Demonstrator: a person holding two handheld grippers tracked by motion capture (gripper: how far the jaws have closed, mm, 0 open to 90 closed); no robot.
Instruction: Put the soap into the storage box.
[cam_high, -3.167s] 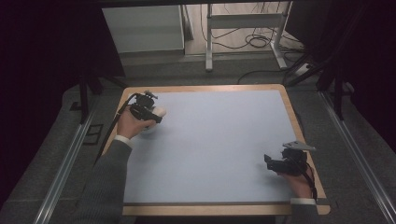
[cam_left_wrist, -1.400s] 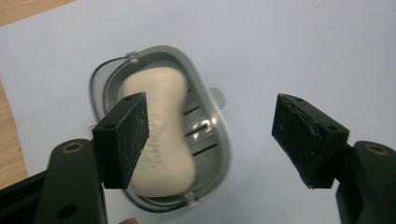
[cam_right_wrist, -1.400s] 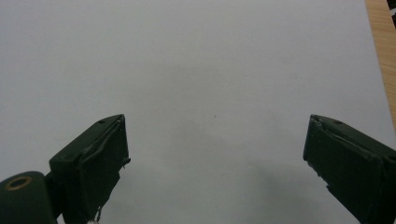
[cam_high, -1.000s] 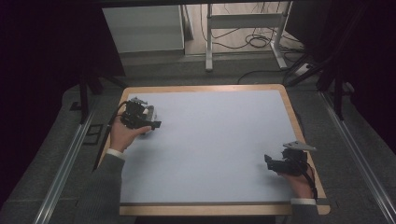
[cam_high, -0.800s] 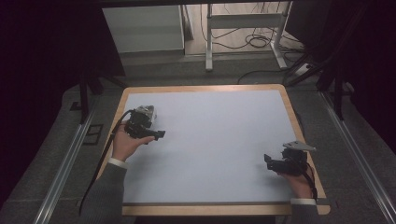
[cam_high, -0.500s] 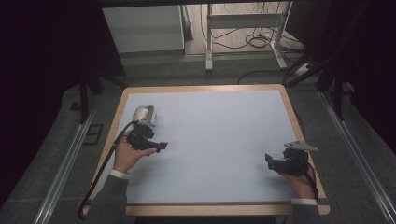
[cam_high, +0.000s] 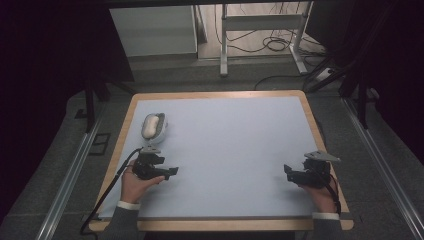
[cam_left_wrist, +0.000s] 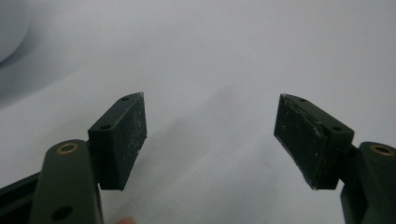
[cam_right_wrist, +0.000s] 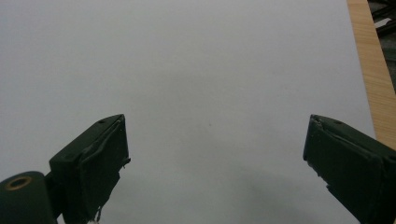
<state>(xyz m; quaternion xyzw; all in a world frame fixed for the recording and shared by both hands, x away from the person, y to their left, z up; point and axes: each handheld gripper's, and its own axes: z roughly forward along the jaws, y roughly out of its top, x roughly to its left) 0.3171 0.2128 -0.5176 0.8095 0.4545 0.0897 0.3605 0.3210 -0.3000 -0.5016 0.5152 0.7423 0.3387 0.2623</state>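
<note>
The wide wooden-edged counter with its pale blue-grey mat covering carries one thing: a small white oval dish with a cream, rounded lump lying in it, set near the far left corner of the mat. The left claw sits on the near left of the mat, just on the person's side of the dish and apart from it; its jaws stand wide apart with nothing between them, as the left gripper view confirms. The right claw rests on the near right, well apart from the dish, its jaws likewise spread wide and empty.

The step in hand looks like parking the claws after setting the dish down. To do it well, I would keep both claws low and level over bare mat, jaws open, and steer the left cable away from the dish so it cannot drag it.

The dish looks smooth and glossy, longer than wide, its long axis running away from the person; the lump inside is paler cream. A blurred white edge at the upper left of the left gripper view may be that dish.
</note>
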